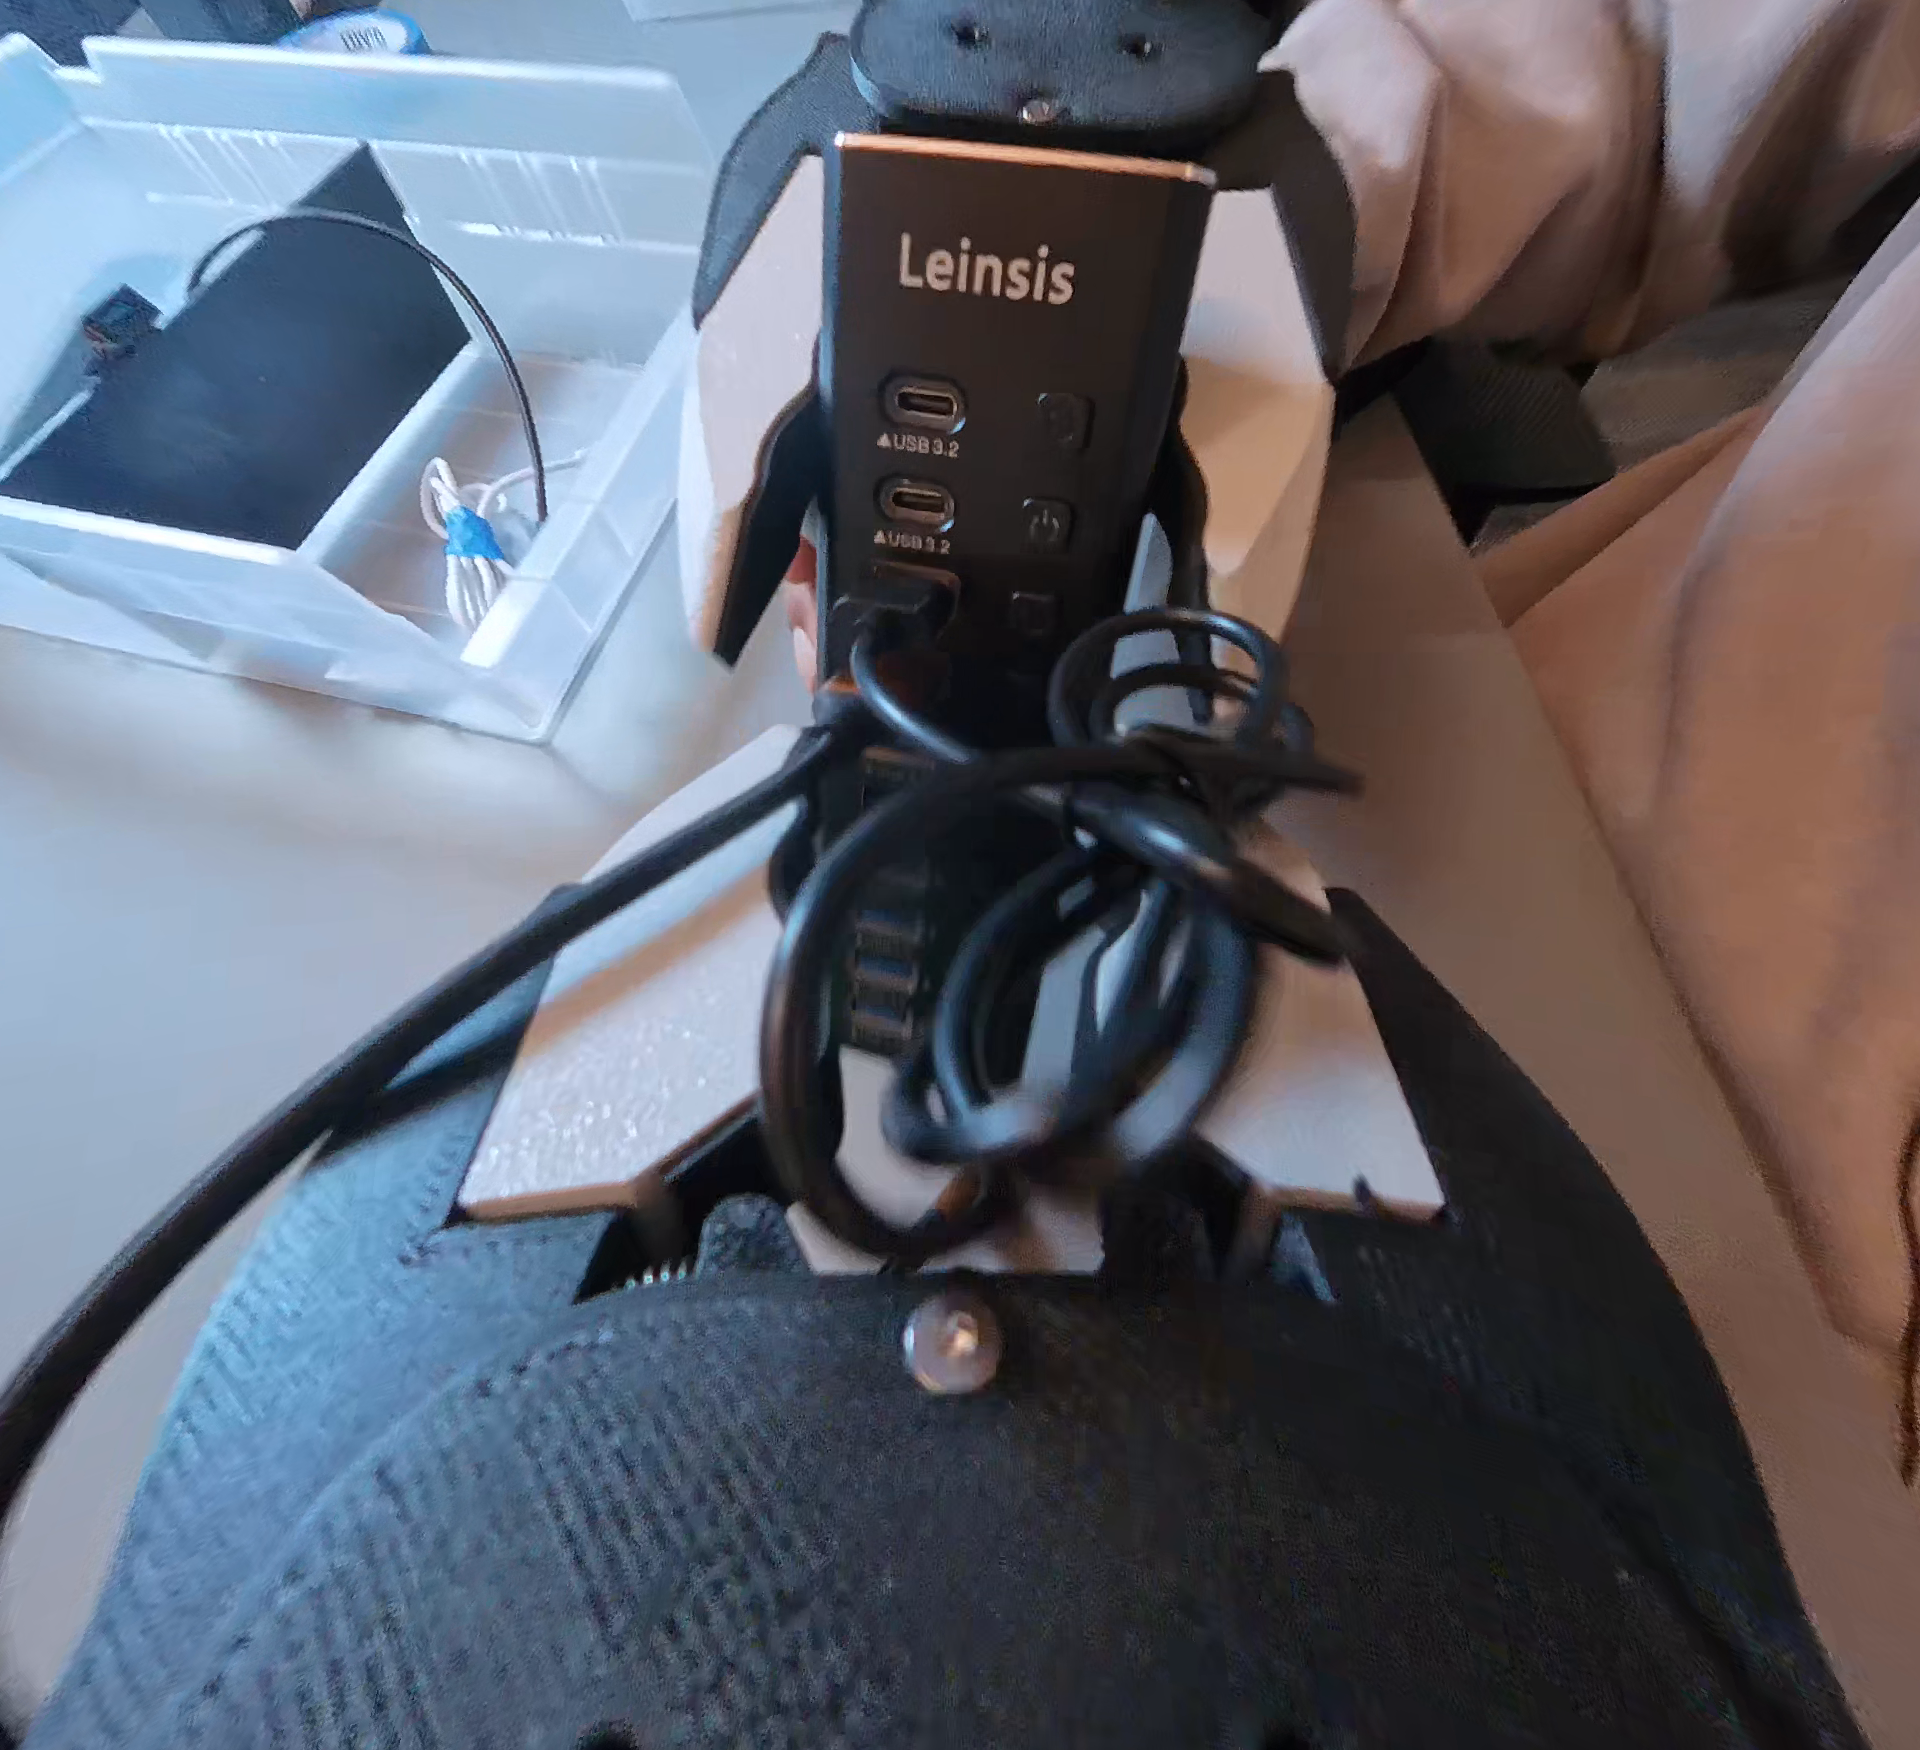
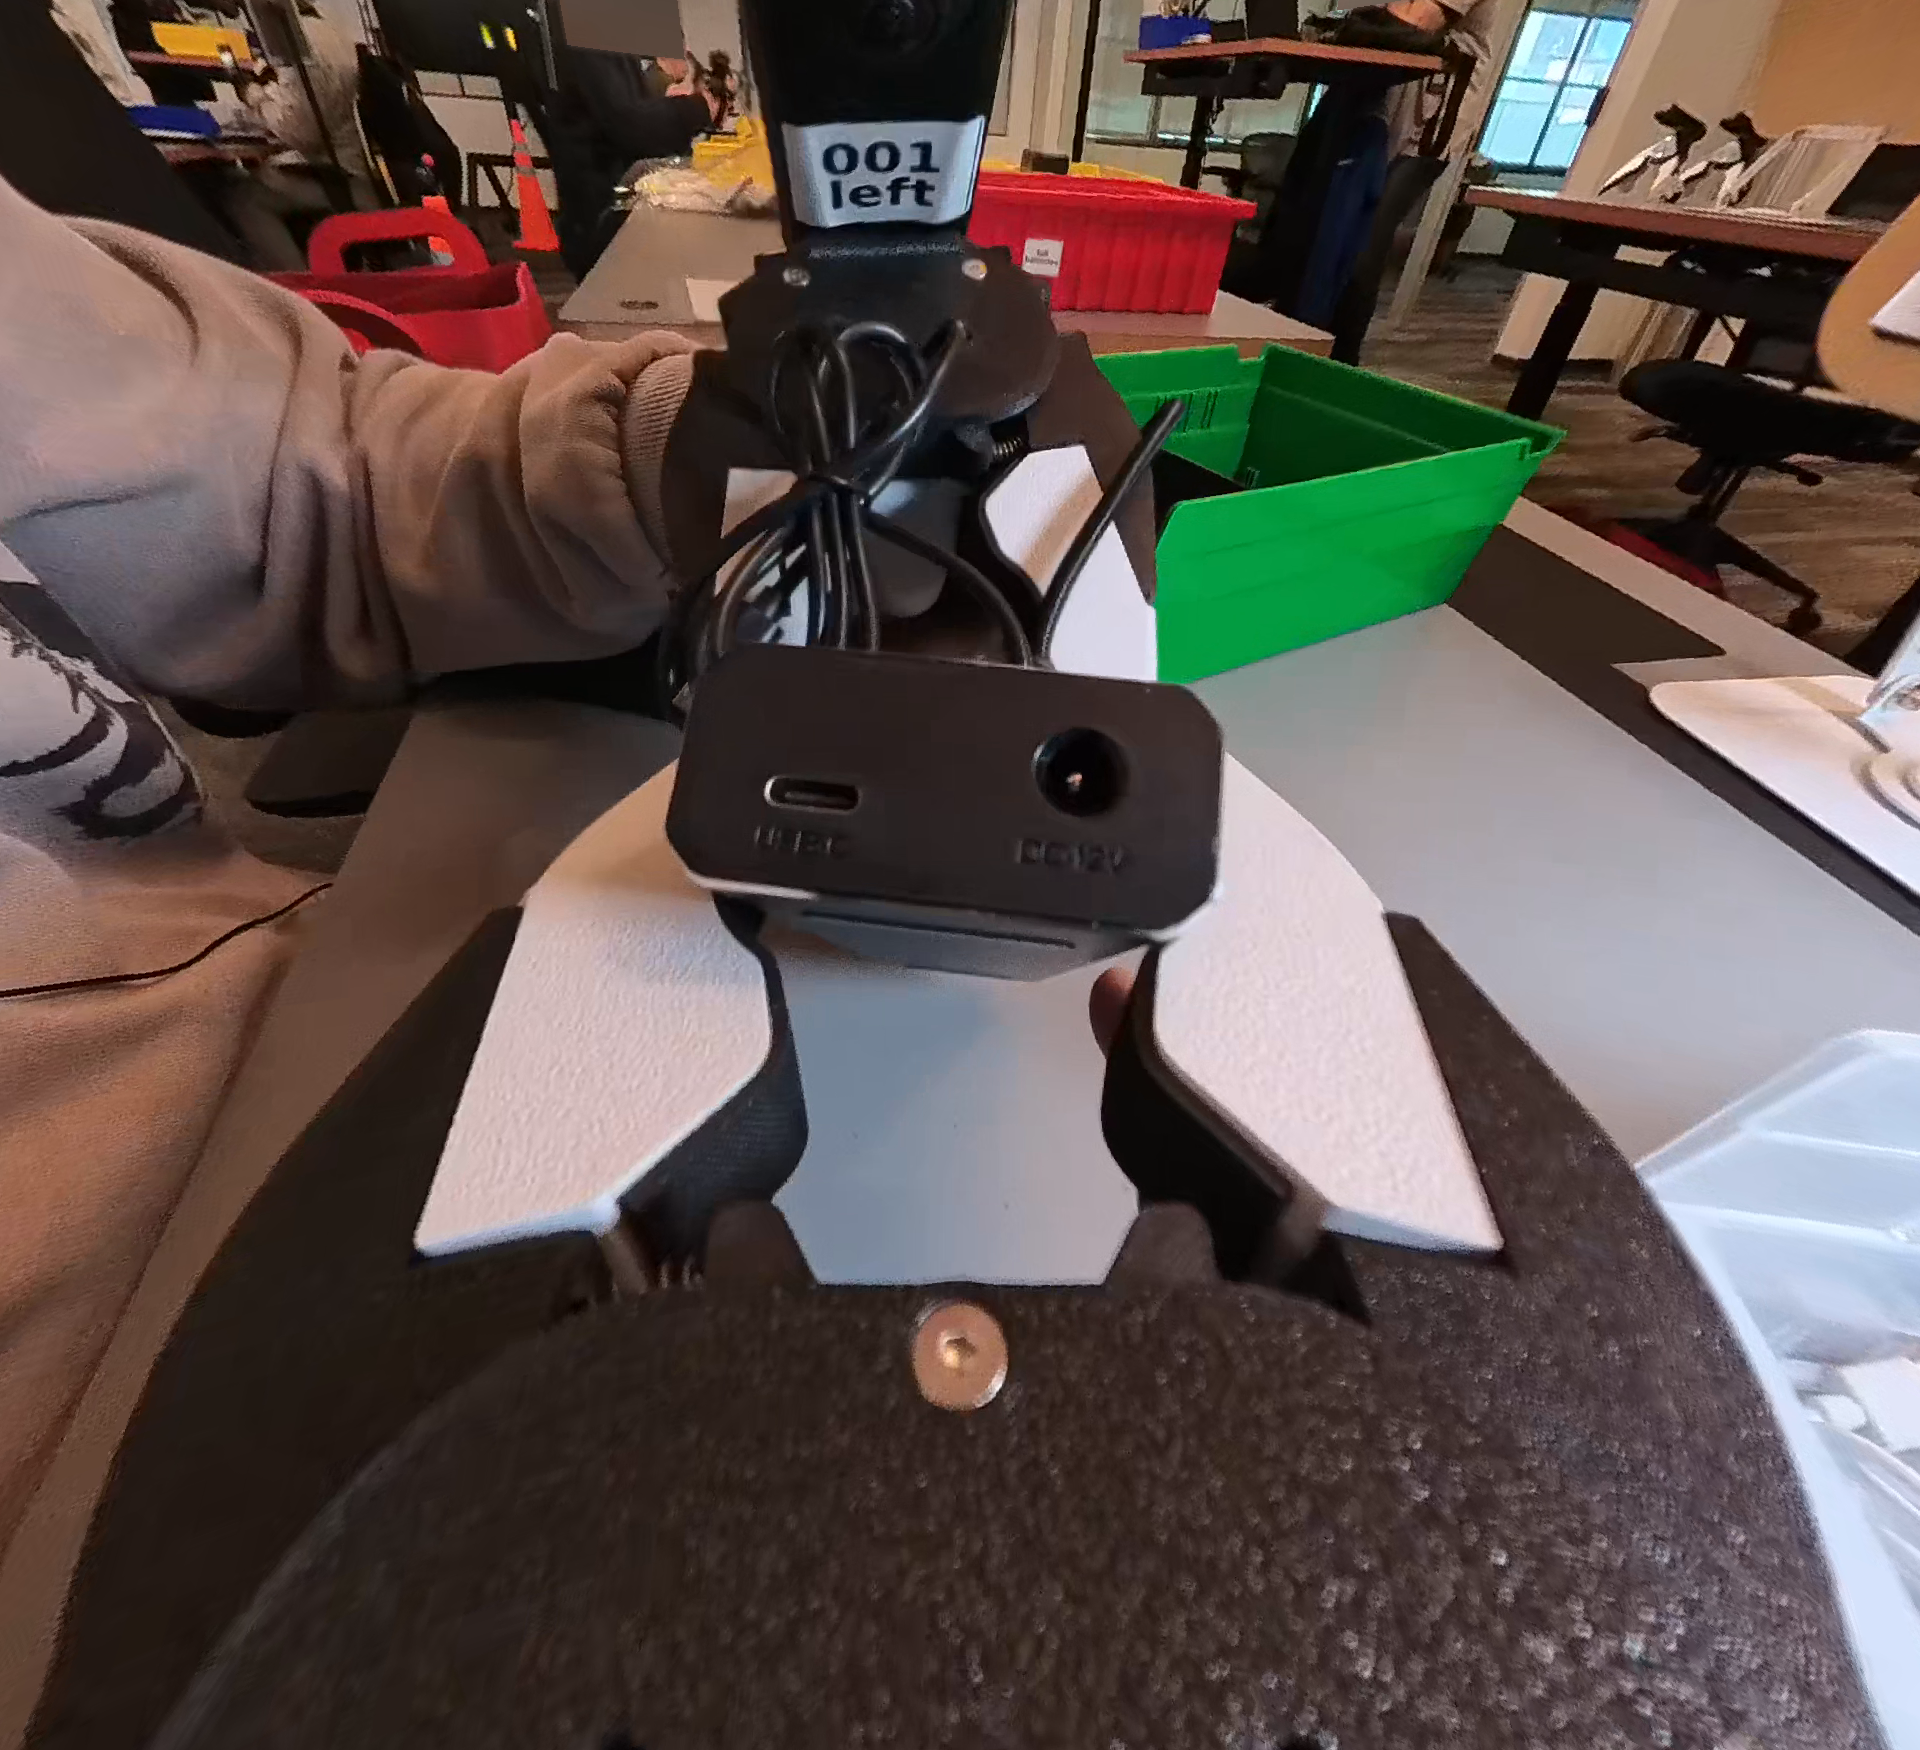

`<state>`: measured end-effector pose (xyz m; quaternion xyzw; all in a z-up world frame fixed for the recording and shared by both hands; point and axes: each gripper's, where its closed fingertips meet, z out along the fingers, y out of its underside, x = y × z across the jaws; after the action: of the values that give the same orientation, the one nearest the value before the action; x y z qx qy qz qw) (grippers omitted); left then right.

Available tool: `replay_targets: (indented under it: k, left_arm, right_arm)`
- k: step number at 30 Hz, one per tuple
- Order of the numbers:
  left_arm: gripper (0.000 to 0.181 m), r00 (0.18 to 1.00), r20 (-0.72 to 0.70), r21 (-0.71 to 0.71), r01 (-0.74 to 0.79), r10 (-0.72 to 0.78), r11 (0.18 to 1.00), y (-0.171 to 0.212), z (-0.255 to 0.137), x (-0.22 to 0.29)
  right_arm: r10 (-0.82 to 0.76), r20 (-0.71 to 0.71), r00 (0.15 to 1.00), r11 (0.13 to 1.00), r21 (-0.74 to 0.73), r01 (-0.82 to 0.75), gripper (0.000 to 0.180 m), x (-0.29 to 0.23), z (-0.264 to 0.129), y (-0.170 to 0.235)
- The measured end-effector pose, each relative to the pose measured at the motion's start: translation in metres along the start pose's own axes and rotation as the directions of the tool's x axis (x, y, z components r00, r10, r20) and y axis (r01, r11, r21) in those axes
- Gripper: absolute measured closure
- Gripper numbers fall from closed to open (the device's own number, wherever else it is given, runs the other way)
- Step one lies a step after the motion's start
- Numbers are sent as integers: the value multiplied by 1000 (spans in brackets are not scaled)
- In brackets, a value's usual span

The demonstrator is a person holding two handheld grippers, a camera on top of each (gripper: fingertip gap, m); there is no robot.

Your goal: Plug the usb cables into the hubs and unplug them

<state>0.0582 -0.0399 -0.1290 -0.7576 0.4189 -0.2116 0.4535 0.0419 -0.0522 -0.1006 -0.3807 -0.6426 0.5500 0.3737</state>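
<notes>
**Two tongs meet at one hub**

Both tongs face each other over the grey surface point(image 2: 1455, 765). The right tongs point(image 2: 951, 962) clench the black hub point(image 1: 997, 412) by its end. The left tongs point(image 1: 997, 962) grip a bundled black cable point(image 1: 1091, 921); its plug sits in a hub port. Left of the hub stands a clear bin point(image 1: 582, 557).

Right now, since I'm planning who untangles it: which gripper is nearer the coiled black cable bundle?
Left. The coiled black cable bundle lies between the fingers of the left gripper. The right gripper clamps the opposite end of the USB hub, away from the bundle.
</notes>
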Motion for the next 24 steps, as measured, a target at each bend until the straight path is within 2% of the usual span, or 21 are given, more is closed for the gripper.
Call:
replay_targets:
  k: [2,5,7,11,13,19,24]
  left_arm:
    - [133,1000,-2,41,20,-20,999,-7,-18,-2]
    - [137,1000,-25,3,-3,3,1000,0,-54,0]
    - [142,997,51,8,-49,49,999,-4,-83,-9]
    - [151,976,213,155,-79,44,985,-46,-123,-28]
    - [150,975,211,130,-103,74,986,-55,-111,-27]
    - [150,959,74,-123,-263,274,957,-44,-23,-1]
    - [165,896,116,-259,-389,428,884,-36,2,-10]
  right_arm:
    - [-19,-14,1000,1000,12,19,108,5,-7,-6]
    - [-90,-65,994,995,25,92,108,13,-23,-18]
    - [-173,-96,980,985,-6,173,109,16,-30,-22]
    - [-361,-121,925,931,-94,352,108,12,-29,-21]
    - [-391,-104,915,919,-103,381,109,6,-25,-19]
    - [-453,-95,886,888,-130,440,109,-3,-19,-12]
    - [-452,-103,886,888,-143,437,109,0,-22,-11]
